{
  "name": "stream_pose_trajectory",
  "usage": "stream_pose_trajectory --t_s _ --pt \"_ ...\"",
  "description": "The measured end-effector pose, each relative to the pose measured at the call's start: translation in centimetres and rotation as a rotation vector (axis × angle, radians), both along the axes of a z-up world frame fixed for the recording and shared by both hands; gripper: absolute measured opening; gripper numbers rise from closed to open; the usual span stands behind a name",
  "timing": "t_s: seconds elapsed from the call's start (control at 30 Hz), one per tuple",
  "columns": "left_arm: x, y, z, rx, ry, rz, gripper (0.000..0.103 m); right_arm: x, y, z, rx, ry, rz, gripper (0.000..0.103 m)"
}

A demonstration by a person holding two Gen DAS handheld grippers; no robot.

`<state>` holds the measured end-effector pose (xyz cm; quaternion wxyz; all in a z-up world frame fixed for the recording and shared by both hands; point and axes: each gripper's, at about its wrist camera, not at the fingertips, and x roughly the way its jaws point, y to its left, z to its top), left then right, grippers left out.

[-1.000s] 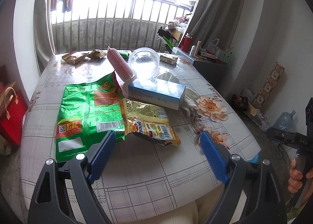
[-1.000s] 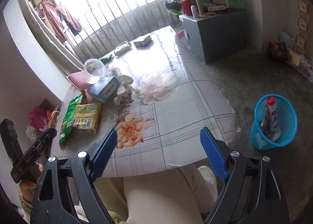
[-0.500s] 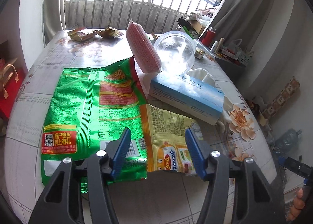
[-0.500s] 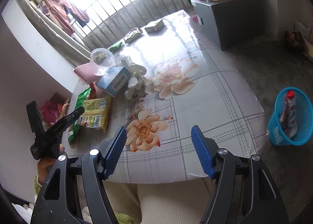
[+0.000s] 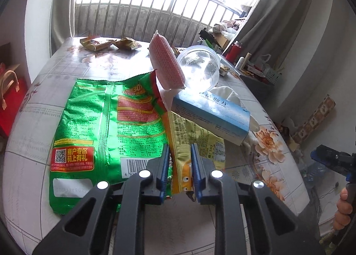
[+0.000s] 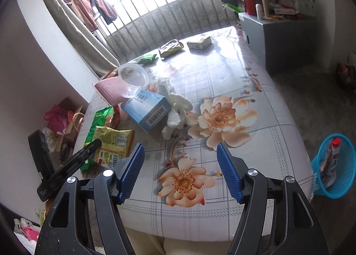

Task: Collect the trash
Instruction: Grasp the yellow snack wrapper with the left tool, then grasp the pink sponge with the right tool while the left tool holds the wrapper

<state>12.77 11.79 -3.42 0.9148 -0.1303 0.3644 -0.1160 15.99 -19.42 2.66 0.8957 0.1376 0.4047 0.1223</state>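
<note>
- Yellow foil: snack wrapper (image 5: 195,141), lying on the desk (image 5: 138,217) just under the blue carton's near end. Its near edge stands bunched between the pads of the left tongs (image 5: 179,166), which are closing on it, probably to lift it as trash.
- Green crisp bag (image 5: 93,121), flat, beside the carton on its left, partly under the yellow wrapper; the left pad may snag it.
- Right tongs (image 6: 180,172), pads apart and holding nothing, over the desk edge nearer than the carton, presumably waiting.
- Blue carton (image 5: 211,112), resting on the wrapper's far end; likely to resist a pull.
- White cloth (image 6: 175,110), just right of the carton.
- Pink sponge (image 5: 166,63) and clear tub (image 5: 200,70), behind the carton.
- Blue basket (image 6: 333,166), on the floor well right of the carton: probable destination.
</note>
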Motion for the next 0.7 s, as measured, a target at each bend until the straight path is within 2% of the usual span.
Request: stream_pose_trajectory --t_s 0.17,0.4,0.53,0.7 --pt "-1.2 0.9 1.0 -0.042 -0.049 0.006 0.014 2.2 2.1 1.6 0.017 -0.03 0.069 0.062" --pt "-2.9 2.7 1.8 -0.081 -0.063 0.048 0.012 5.1 6.0 4.0 -0.014 -0.1 0.18 0.059" --pt "-3.8 3.8 2.3 -0.095 -0.077 0.07 0.012 6.3 7.9 4.0 -0.038 -0.099 0.219 0.053" --pt "-4.6 5.6 3.0 -0.098 -0.089 0.118 0.012 6.7 10.4 3.8 -0.116 -0.12 0.258 0.048"
